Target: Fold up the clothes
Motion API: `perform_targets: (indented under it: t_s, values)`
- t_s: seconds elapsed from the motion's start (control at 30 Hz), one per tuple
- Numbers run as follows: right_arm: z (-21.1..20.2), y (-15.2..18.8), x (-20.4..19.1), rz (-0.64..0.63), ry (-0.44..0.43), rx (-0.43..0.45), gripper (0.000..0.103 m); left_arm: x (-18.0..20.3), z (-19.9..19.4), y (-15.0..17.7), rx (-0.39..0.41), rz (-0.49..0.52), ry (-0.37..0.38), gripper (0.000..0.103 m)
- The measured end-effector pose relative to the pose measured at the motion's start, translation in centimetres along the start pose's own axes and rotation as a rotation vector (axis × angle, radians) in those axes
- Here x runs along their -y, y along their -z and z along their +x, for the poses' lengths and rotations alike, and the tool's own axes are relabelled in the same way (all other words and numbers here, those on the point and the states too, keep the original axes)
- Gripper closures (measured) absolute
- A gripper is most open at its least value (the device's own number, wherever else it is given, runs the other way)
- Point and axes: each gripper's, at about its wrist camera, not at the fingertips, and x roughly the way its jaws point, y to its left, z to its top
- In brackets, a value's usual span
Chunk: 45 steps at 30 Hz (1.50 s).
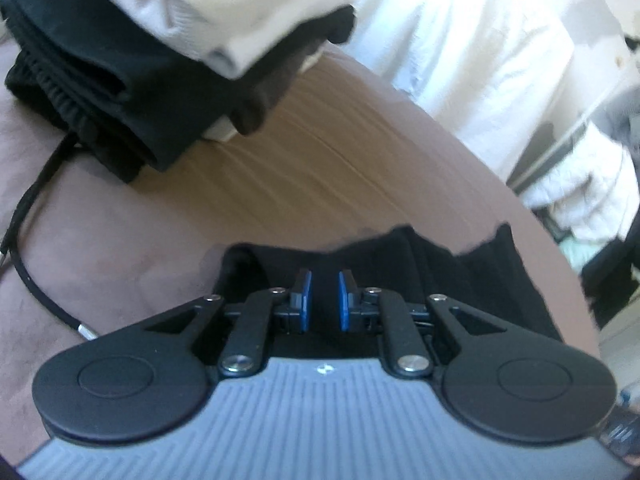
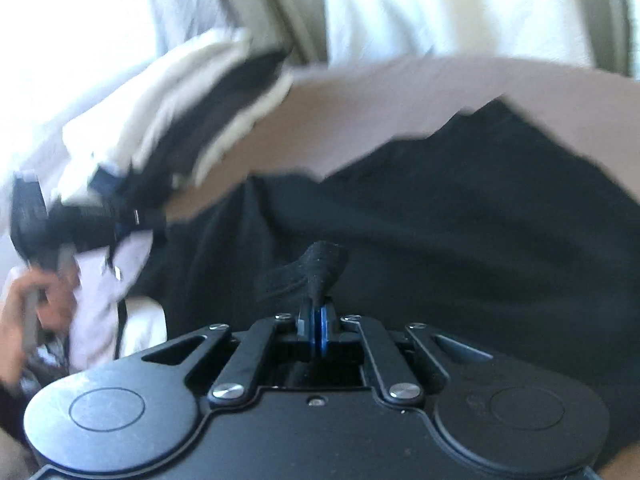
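A black garment (image 2: 460, 216) lies spread on the brown bed surface (image 1: 280, 168). My right gripper (image 2: 318, 312) is shut on a pinched fold of this black garment, which sticks up between the blue pads. My left gripper (image 1: 325, 296) is open with a narrow gap between its blue pads, just above the edge of the black garment (image 1: 460, 272), holding nothing. The left gripper also shows blurred in the right wrist view (image 2: 80, 216), at the left.
A stack of folded clothes, black (image 1: 120, 80) under white (image 1: 208, 8), sits on the bed at the far left; its black drawstring (image 1: 28, 208) trails out. It also shows in the right wrist view (image 2: 180, 132). White bedding (image 1: 480, 60) lies beyond the bed edge.
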Motion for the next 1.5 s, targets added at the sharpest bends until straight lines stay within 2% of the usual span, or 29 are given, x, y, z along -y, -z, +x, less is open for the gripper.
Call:
perform_targets:
  t_s: [0.1, 0.17, 0.2, 0.27, 0.33, 0.37, 0.43, 0.47, 0.53, 0.57, 0.6, 0.67, 0.7, 0.8, 0.93, 0.97, 1.03, 1.07, 1.1, 1.13, 1.17, 1.27, 1.37, 1.47, 1.5]
  values:
    - [-3.6, 1.0, 0.9, 0.082, 0.072, 0.127, 0.099, 0.3, 0.1, 0.2, -0.027, 0.025, 0.028, 0.09]
    - [-5.4, 2.3, 1.3, 0.097, 0.169, 0.146, 0.099, 0.1, 0.1, 0.3, -0.046, 0.016, 0.047, 0.09]
    - [-5.9, 2.9, 1.3, 0.081, 0.231, 0.131, 0.099, 0.0, 0.3, 0.3, -0.058, 0.011, 0.055, 0.088]
    - [-6.7, 4.1, 1.3, 0.061, 0.28, 0.042, 0.099, -0.2, 0.6, 0.6, -0.095, 0.012, 0.062, 0.081]
    - [-6.8, 4.9, 1.3, 0.067, 0.274, -0.061, 0.097, -0.1, 1.1, 1.1, -0.133, 0.027, 0.046, 0.076]
    - [-6.7, 5.2, 1.3, 0.069, 0.278, -0.116, 0.092, 0.0, 1.4, 1.3, -0.15, 0.034, 0.039, 0.075]
    - [-6.4, 5.7, 1.2, 0.074, 0.286, -0.227, 0.092, 0.4, 2.4, 2.0, -0.175, 0.046, 0.03, 0.07]
    - [-6.4, 5.5, 0.7, 0.057, 0.301, -0.231, 0.092, 0.5, 2.5, 2.2, -0.176, 0.05, 0.032, 0.07]
    - [-6.4, 4.6, -0.6, 0.006, 0.34, -0.196, 0.089, 0.8, 2.7, 2.6, -0.169, 0.057, 0.04, 0.061]
    - [-6.6, 4.0, -1.4, -0.024, 0.346, -0.153, 0.082, 0.9, 2.8, 2.7, -0.161, 0.057, 0.049, 0.059]
    - [-6.8, 3.4, -2.2, -0.057, 0.346, -0.099, 0.066, 0.9, 2.8, 2.8, -0.153, 0.053, 0.06, 0.054]
    - [-6.5, 2.3, -3.9, -0.152, 0.294, -0.006, 0.043, 1.0, 3.0, 3.2, -0.146, 0.046, 0.077, 0.051]
    - [-6.0, 1.8, -4.6, -0.2, 0.263, 0.007, 0.038, 1.1, 3.1, 3.3, -0.147, 0.048, 0.077, 0.051]
    - [-2.4, 1.1, -7.1, -0.399, 0.228, -0.07, 0.036, 1.0, 3.2, 3.4, -0.135, 0.038, 0.076, 0.053]
    - [2.7, 2.7, -11.7, -0.747, 0.134, -0.134, 0.036, 0.3, 4.1, 3.0, -0.112, -0.012, 0.102, 0.051]
    - [3.9, 3.2, -12.3, -0.805, 0.123, -0.151, 0.036, -0.1, 4.3, 2.9, -0.109, -0.032, 0.116, 0.051]
    - [6.5, 4.0, -13.6, -0.917, 0.137, -0.171, 0.046, -0.9, 4.6, 2.6, -0.107, -0.092, 0.154, 0.055]
    - [7.5, 4.3, -14.1, -0.972, 0.183, -0.154, 0.062, -1.2, 4.9, 2.4, -0.106, -0.114, 0.172, 0.058]
    - [8.2, 4.4, -14.4, -1.002, 0.214, -0.144, 0.085, -1.3, 5.2, 2.3, -0.112, -0.118, 0.183, 0.091]
    - [8.7, 4.3, -14.6, -1.022, 0.237, -0.14, 0.098, -1.1, 5.5, 2.2, -0.12, -0.101, 0.177, 0.101]
    - [8.8, 3.9, -14.7, -1.014, 0.235, -0.137, 0.103, -0.8, 5.6, 2.0, -0.121, -0.072, 0.158, 0.101]
    - [7.6, 1.6, -14.6, -0.901, 0.175, -0.104, 0.103, -0.4, 4.6, 0.9, -0.057, -0.032, 0.137, 0.101]
    - [5.0, -0.8, -15.1, -0.76, 0.089, -0.088, 0.102, -1.6, 3.2, -1.4, 0.003, -0.098, 0.167, 0.101]
    - [3.6, -2.6, -16.2, -0.584, -0.034, -0.1, 0.103, -3.6, 3.1, -3.6, 0.005, -0.17, 0.186, 0.101]
    - [3.9, -2.6, -16.6, -0.519, -0.086, -0.132, 0.103, -4.3, 3.4, -4.2, -0.005, -0.188, 0.183, 0.101]
